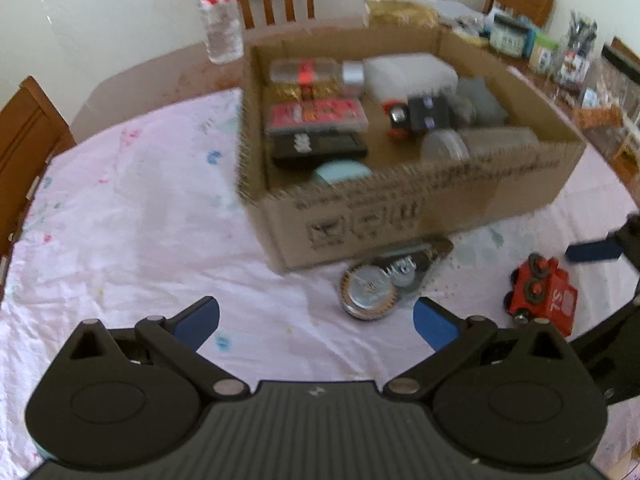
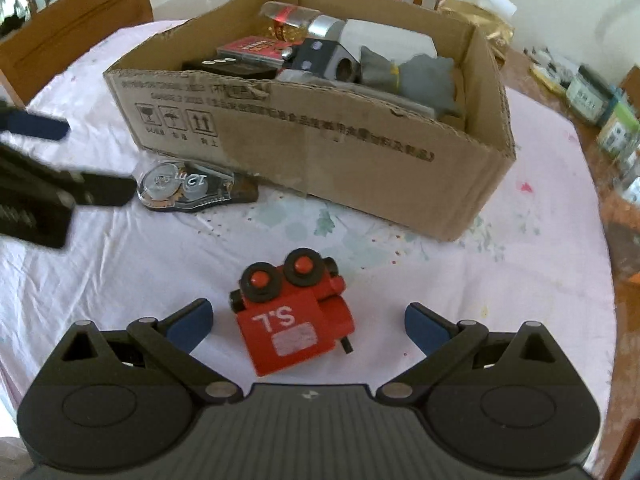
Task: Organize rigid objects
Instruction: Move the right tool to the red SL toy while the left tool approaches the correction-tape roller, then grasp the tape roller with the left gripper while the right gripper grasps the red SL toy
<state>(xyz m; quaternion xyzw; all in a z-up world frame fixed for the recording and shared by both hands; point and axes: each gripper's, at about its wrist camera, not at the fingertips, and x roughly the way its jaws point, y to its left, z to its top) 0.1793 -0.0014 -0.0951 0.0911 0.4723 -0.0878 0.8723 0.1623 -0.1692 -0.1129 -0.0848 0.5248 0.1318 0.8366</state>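
Step in hand, as judged: picking up the red toy train (image 2: 294,316) with the right gripper (image 2: 306,322) so it could go into the cardboard box (image 2: 320,160). The right gripper was spread wide and empty, one blue pad on each side of the train, neither touching it. To do this well, the gripper should drop lower and centre on the blocky red body, closing across its flat sides and not across the wheels, which would likely roll or slip. A firm, square pinch seemed wise before lifting.

The left gripper (image 1: 316,320) was likewise released and held nothing; it hovered over the pink tablecloth (image 1: 140,220) with the correction tape dispenser (image 1: 384,284) just ahead of it.

The train lay on its side on the cloth, in front of the box and apart from it, black wheels with red hubs facing up. White letters "S.L" and a pale worn patch showed on its side. It looked rigid, painted, compact. The box already held several items; space remained near its front wall.
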